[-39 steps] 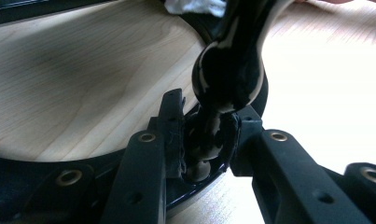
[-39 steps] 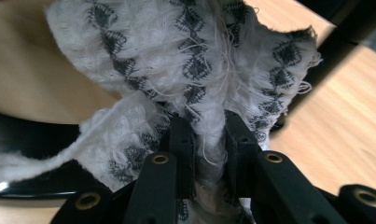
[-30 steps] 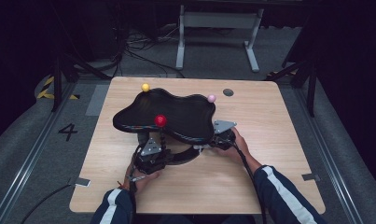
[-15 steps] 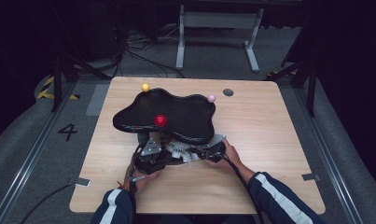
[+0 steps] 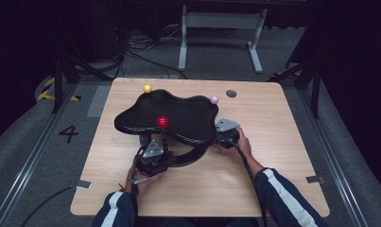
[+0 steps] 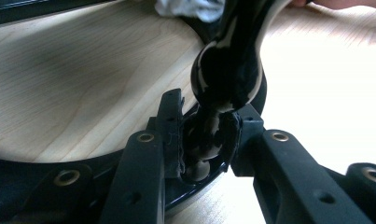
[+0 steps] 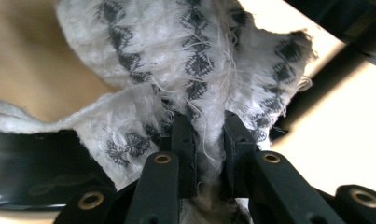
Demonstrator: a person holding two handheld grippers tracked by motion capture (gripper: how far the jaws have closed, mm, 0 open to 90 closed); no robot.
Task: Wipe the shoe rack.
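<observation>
White fringed cloth (image 7: 195,70), grey-patterned, pinched by right fingers (image 7: 209,154); left fingers (image 6: 204,140) pinching glossy black stem (image 6: 225,70).

Before you stands one desk (image 5: 282,156), and on it one black tray-topped stand (image 5: 188,116). Three coloured balls sit on that stand: one yellow ball (image 5: 147,88), one pink ball (image 5: 214,100) and one red ball (image 5: 162,122). You hold two grippers, the left gripper (image 5: 152,153) and the right gripper (image 5: 226,132), each with two black fingers (image 6: 171,126). One white patterned cloth (image 7: 190,60) lies at the right one. One dark round mark (image 5: 231,93) shows on the desk top.
</observation>
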